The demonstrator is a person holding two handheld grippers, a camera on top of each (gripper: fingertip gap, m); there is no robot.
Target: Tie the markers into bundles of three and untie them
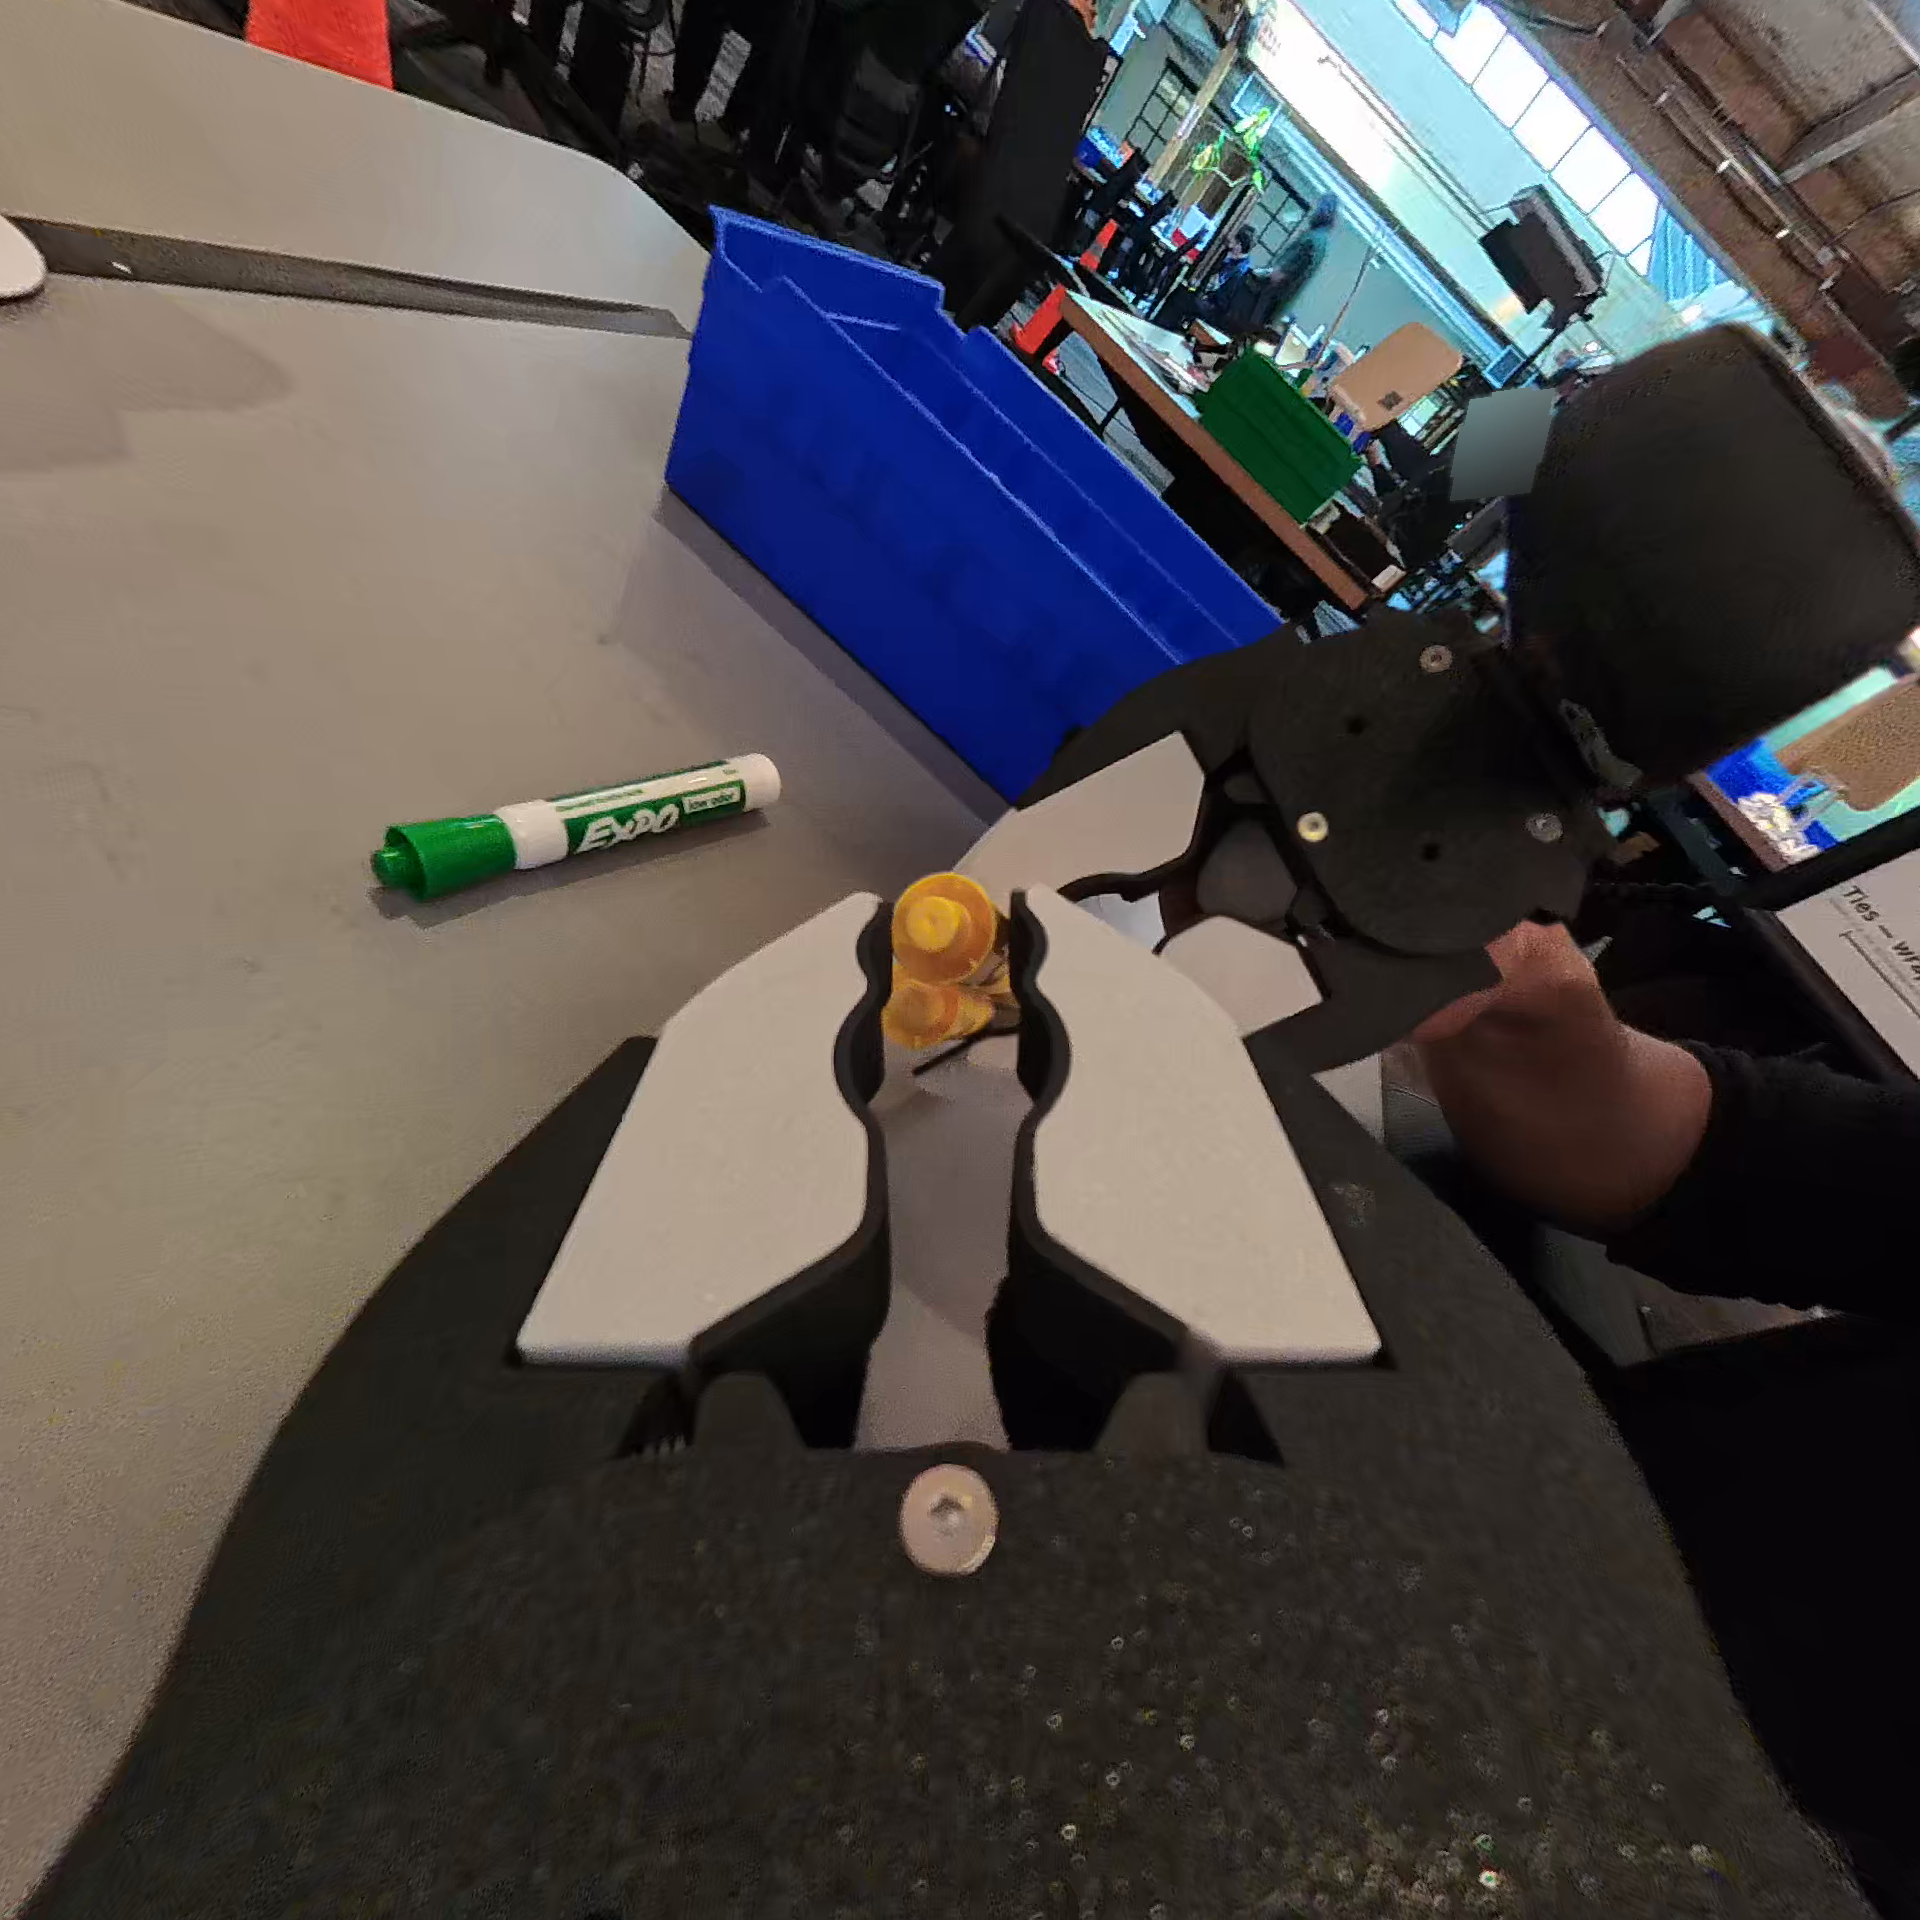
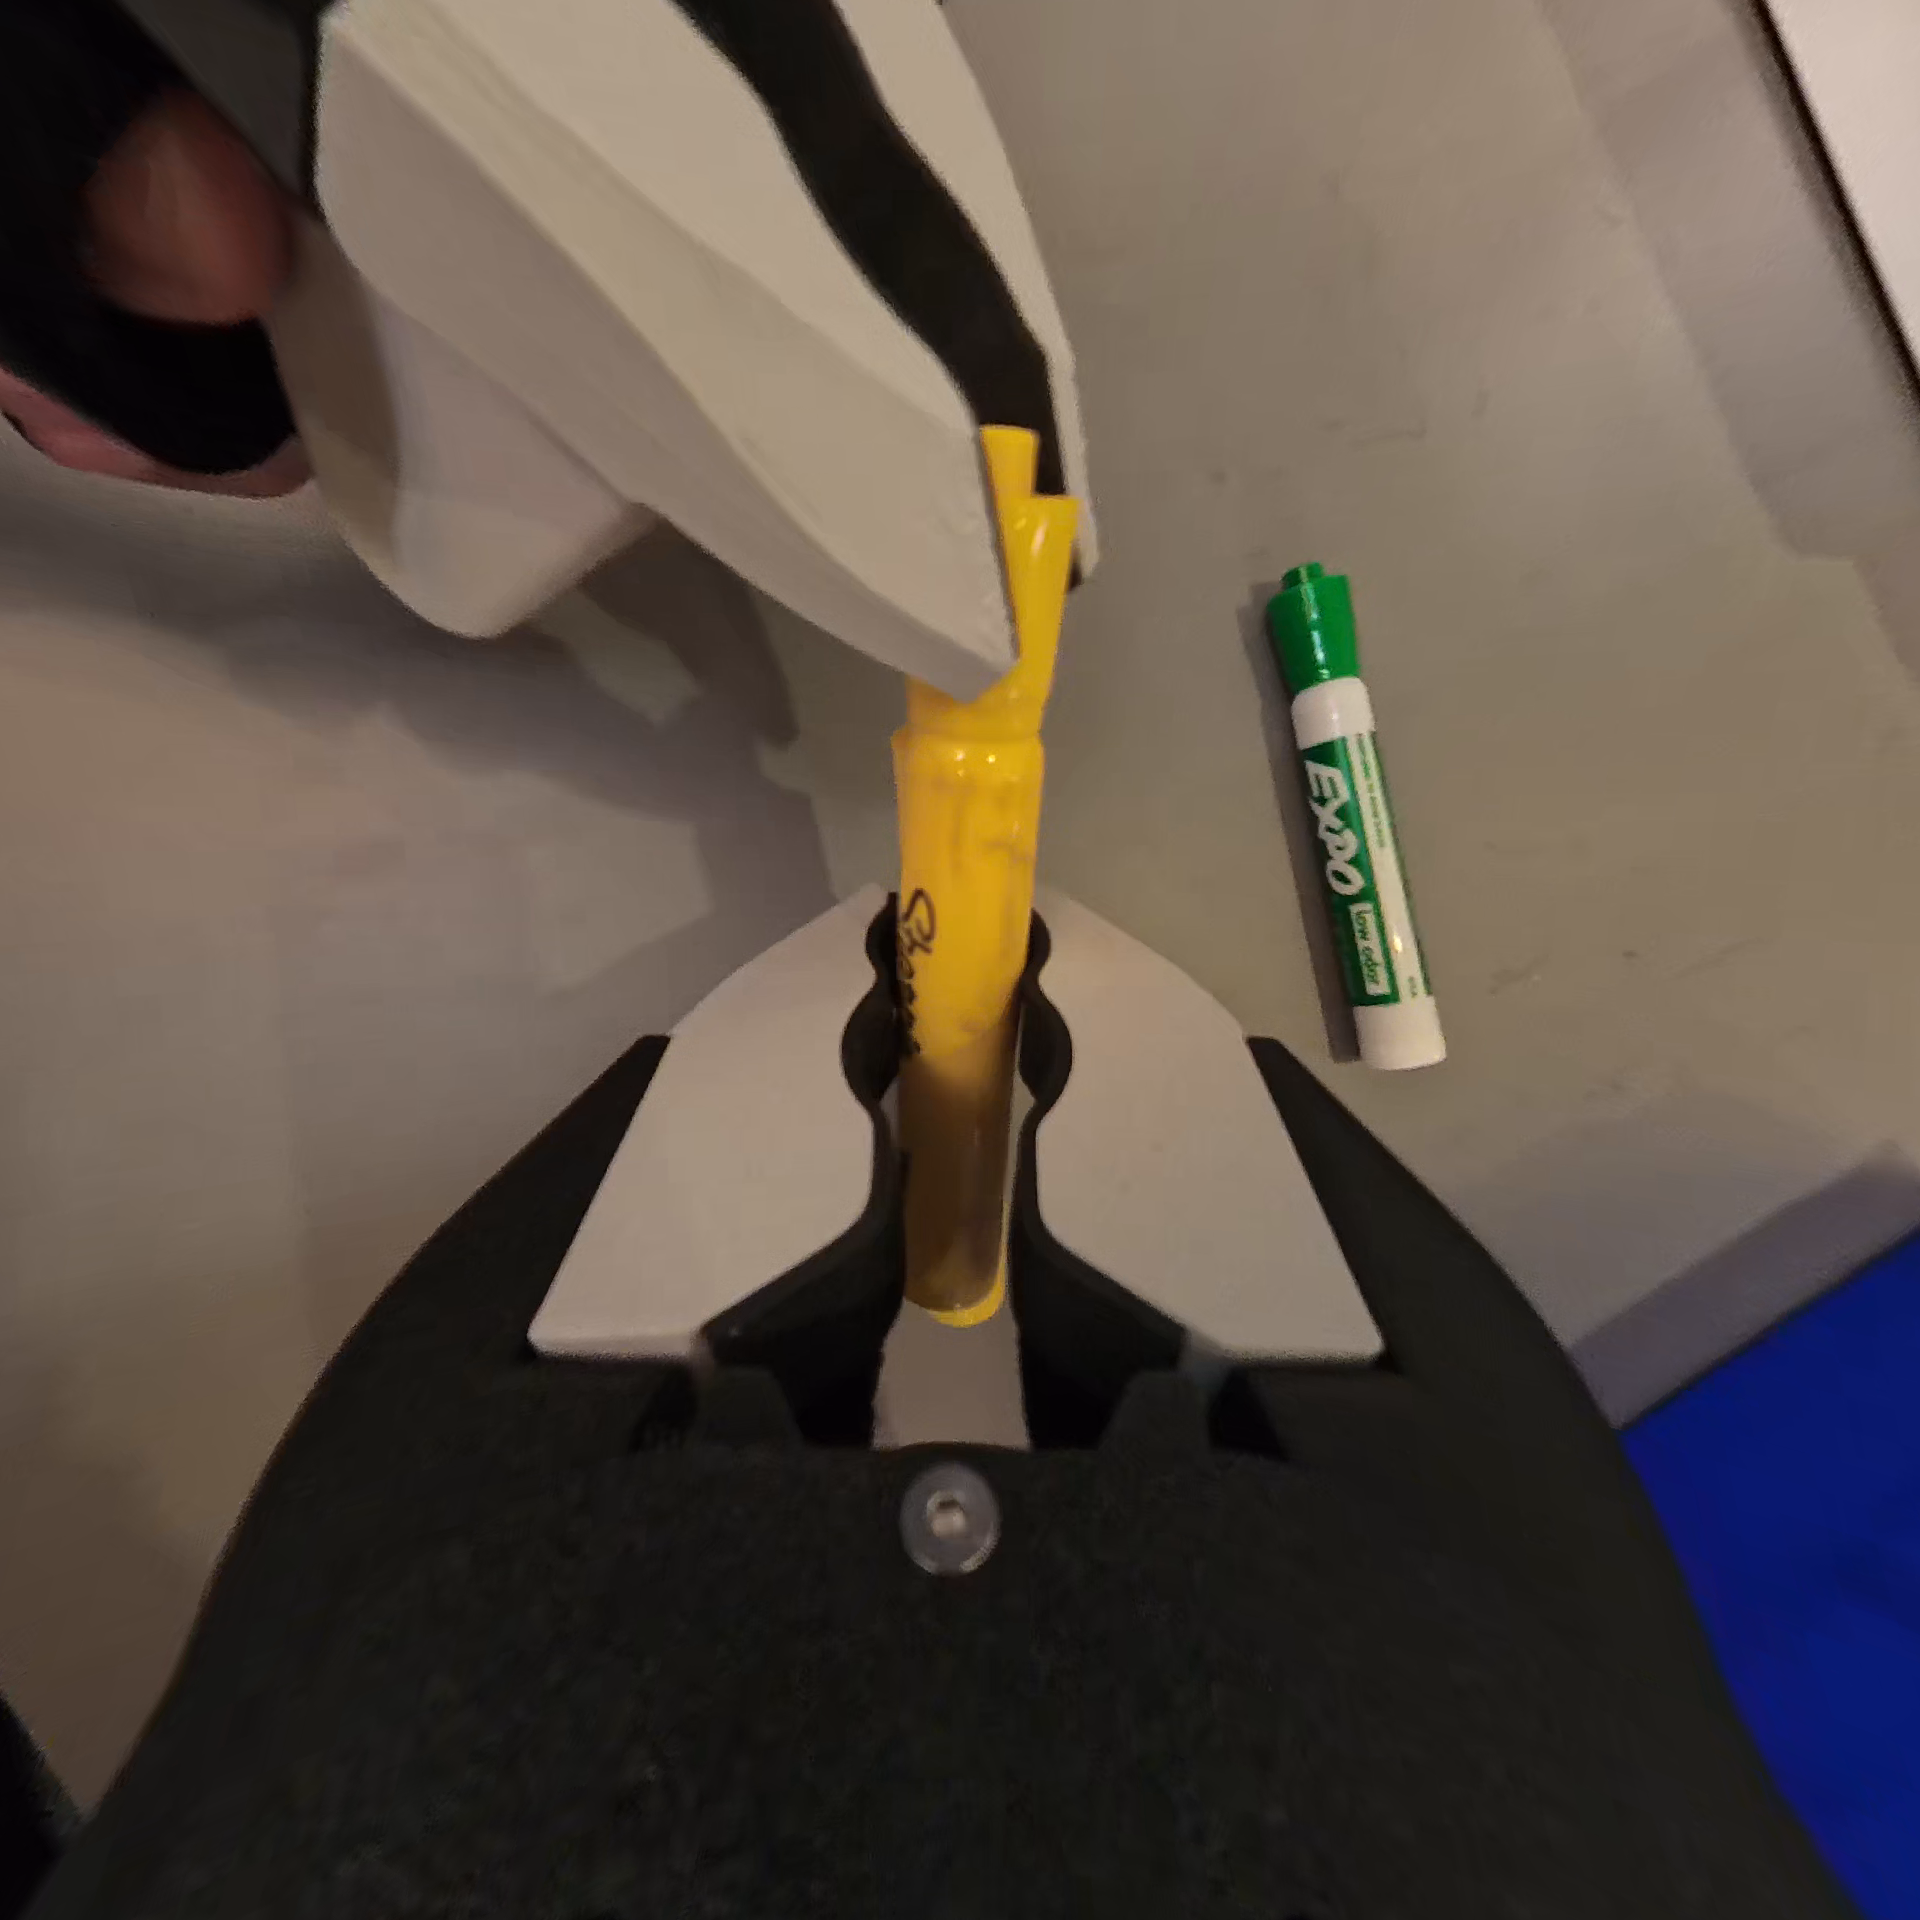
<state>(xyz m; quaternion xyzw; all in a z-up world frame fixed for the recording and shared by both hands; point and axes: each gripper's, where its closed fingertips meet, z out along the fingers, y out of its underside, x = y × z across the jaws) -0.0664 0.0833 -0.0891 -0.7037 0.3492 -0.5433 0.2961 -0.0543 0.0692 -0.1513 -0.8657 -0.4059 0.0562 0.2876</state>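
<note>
Two yellow markers (image 2: 966, 810) are held side by side above the grey table (image 2: 1351, 312). My right gripper (image 2: 958, 925) is shut on their barrels. My left gripper (image 1: 945, 914) is shut on their cap ends (image 1: 935, 966); in the right wrist view it comes in from the top (image 2: 1039, 613). A thin black strand (image 1: 966, 1049) shows under the caps. In the left wrist view the right gripper (image 1: 1081, 842) reaches in from the right, held by a hand. A green-capped white marker (image 1: 582, 826) lies loose on the table; the right wrist view shows it right of the yellow markers (image 2: 1356, 821).
A blue plastic bin (image 1: 935, 499) stands on the table behind the grippers, and its corner shows at the lower right of the right wrist view (image 2: 1787, 1558). A white sheet (image 2: 1860, 125) lies at the table's edge. Other tables and people are far behind. Spacing between my two grippers at the tips: around 6 cm.
</note>
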